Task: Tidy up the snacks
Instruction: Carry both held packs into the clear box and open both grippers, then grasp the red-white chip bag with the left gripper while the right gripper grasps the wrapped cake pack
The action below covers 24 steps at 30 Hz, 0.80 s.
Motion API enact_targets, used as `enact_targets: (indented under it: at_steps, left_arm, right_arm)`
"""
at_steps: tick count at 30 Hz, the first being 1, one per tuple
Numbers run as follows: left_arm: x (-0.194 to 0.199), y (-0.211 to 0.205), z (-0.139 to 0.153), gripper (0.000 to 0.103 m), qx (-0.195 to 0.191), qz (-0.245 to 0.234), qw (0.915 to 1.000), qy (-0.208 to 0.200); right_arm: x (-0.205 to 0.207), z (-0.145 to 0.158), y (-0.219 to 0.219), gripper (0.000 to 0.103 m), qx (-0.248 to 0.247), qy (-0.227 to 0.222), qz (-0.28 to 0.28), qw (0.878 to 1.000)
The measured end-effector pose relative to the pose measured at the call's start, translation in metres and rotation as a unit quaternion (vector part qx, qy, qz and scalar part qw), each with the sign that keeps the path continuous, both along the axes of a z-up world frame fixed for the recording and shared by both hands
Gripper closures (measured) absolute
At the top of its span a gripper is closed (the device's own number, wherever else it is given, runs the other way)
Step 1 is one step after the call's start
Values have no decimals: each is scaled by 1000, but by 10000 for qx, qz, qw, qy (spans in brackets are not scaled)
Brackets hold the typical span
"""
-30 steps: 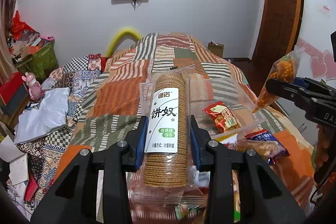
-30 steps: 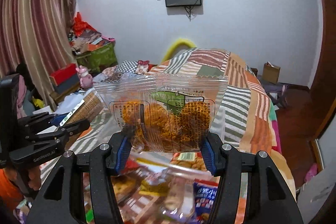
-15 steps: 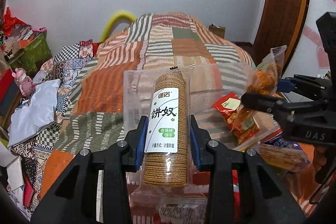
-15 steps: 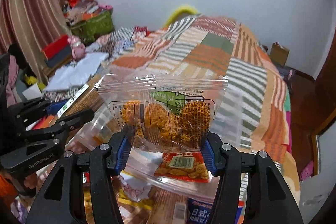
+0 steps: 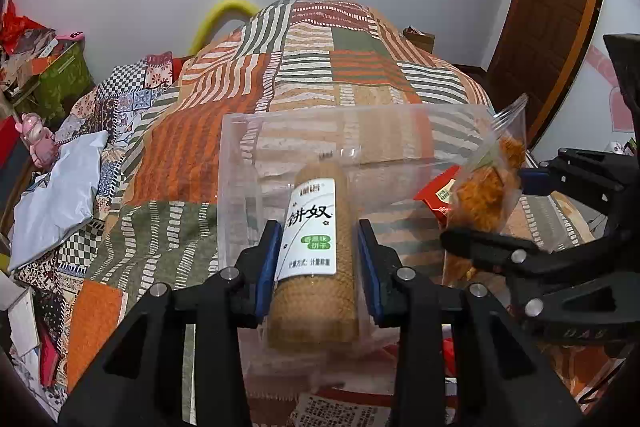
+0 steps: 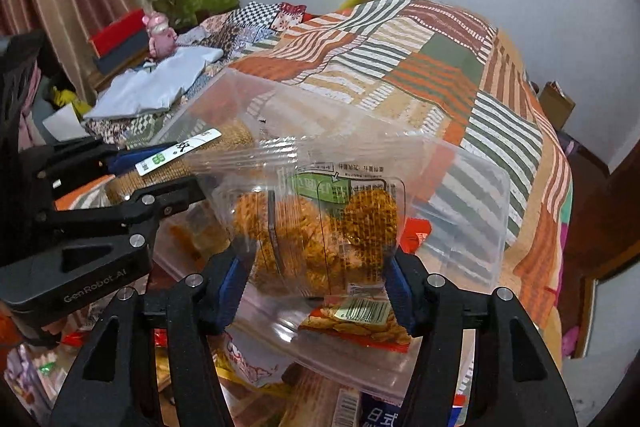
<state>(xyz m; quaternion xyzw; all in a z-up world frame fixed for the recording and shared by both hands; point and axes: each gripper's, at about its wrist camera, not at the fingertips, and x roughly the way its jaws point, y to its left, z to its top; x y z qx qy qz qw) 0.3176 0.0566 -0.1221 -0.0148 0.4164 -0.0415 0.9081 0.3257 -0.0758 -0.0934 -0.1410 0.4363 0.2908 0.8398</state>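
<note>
My left gripper is shut on a clear-wrapped roll of brown biscuits with a white label, held over a clear plastic box on the bed. My right gripper is shut on a clear bag of orange fried snacks, held over the same box. That bag and the right gripper show at the right of the left wrist view. The biscuit roll and left gripper show at the left of the right wrist view. A red snack packet lies inside the box.
The box sits on a patchwork quilt covering the bed. More snack packets lie in front of the box. A grey parcel lies at the bed's left. A wooden door stands at right.
Both grippers have tilted down and moved forward over the clear box with their snacks still held. The two grippers have come closer together.
</note>
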Motion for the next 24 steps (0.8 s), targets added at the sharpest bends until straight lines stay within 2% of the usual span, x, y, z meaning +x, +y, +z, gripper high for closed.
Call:
enact_targets:
  at_steps: [2,5,9,13,17,21,24]
  left_arm:
    - [-3,-1,4,66,15,-17,10000,-55]
    - [-8,-1,12,61,59,-37,9998,-168]
    - [-19,-1,27,54,116,-31,9993,-351]
    - [-33,-1,41,46,164,-8,9984,-542]
    - [-50,-4,55,43,241,-49,9973,-697]
    - [-69,-6,65,33,199,-85,9964,-823]
    - [-81,-9,68,33,178,-144,9963,-831]
  right_arm:
    - [-1,-2,0,43,-43,16,22,10000]
    - [-1,1,-1,33,-42,-54,-14,10000]
    - [-6,12,-5,25,-3,-351,-141,9993]
    - [-13,25,-14,22,98,-578,-282,9979]
    - [-28,43,-31,21,301,-818,-417,9953]
    - [-40,54,-41,20,437,-971,-469,9932]
    - [-53,61,-50,19,531,-1126,-501,9910]
